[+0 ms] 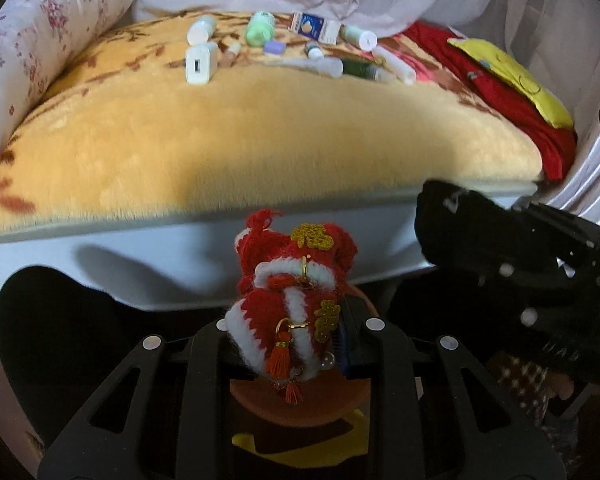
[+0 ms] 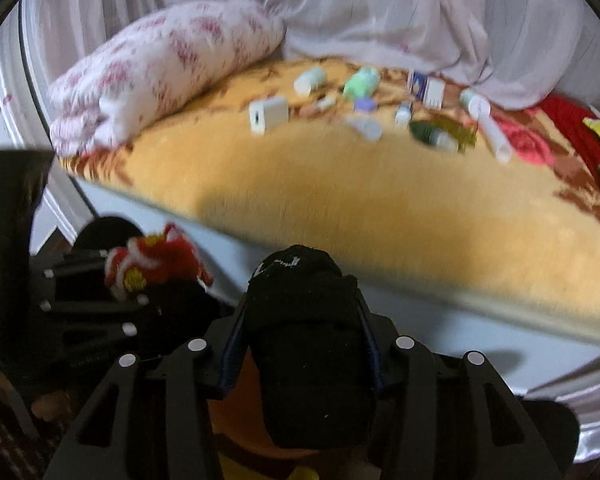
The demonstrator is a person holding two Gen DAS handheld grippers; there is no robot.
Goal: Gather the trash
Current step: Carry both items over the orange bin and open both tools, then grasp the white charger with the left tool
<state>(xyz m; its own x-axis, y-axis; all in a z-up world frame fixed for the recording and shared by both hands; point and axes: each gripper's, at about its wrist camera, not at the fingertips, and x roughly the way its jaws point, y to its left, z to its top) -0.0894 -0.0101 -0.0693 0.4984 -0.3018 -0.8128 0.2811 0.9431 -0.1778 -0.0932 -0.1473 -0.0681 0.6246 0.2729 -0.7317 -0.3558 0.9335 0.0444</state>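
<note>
Left wrist view: left gripper point(image 1: 288, 344) jaws clenched on a red knitted ornament point(image 1: 292, 300), held below the bed point(image 1: 260, 128) edge. Small bottles point(image 1: 260, 28) lie far back on the yellow blanket.

Right wrist view: right gripper point(image 2: 304, 360) jaws grasping a black sock point(image 2: 308, 332), also off the bed.

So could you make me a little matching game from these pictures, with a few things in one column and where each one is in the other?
Things:
1. red knitted ornament
2. black sock
3. white charger
4. floral pillow

Places:
A. lying on the yellow blanket among small bottles
B. between the left gripper's fingers
C. at the blanket's left edge
D. between the right gripper's fingers

Pairs: 1-B, 2-D, 3-A, 4-C
</note>
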